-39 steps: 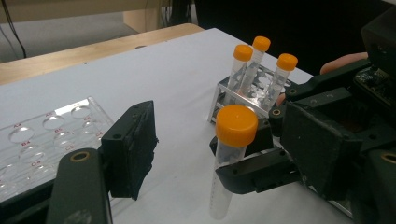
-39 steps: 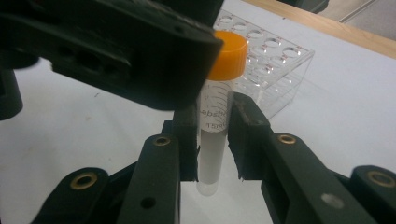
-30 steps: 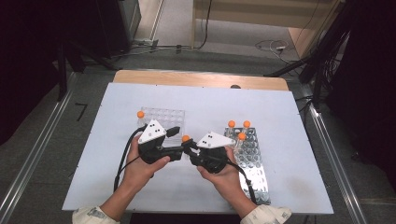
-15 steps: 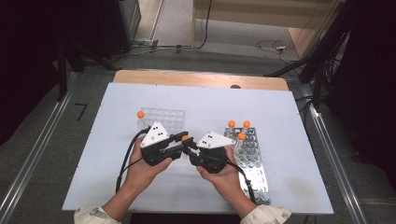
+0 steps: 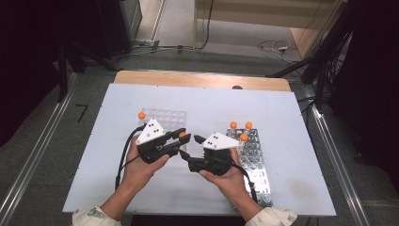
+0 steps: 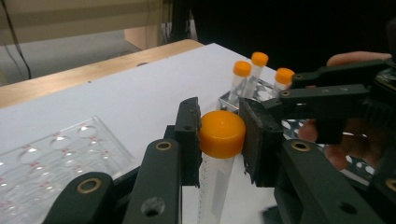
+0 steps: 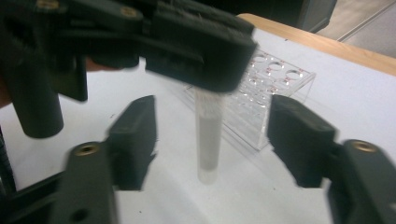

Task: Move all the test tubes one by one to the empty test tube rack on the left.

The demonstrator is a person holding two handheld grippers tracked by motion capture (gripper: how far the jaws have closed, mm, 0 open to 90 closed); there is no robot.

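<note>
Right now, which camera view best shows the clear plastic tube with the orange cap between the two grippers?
The left gripper view: the clear orange-capped tube sits close up, its cap clamped by the left gripper. The right gripper view shows its clear body between open jaws; the high view shows an orange speck.

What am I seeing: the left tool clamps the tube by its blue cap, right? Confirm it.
Not quite: the cap is orange, not blue, as the left gripper view shows. The left tool does clamp the tube by that cap.
</note>
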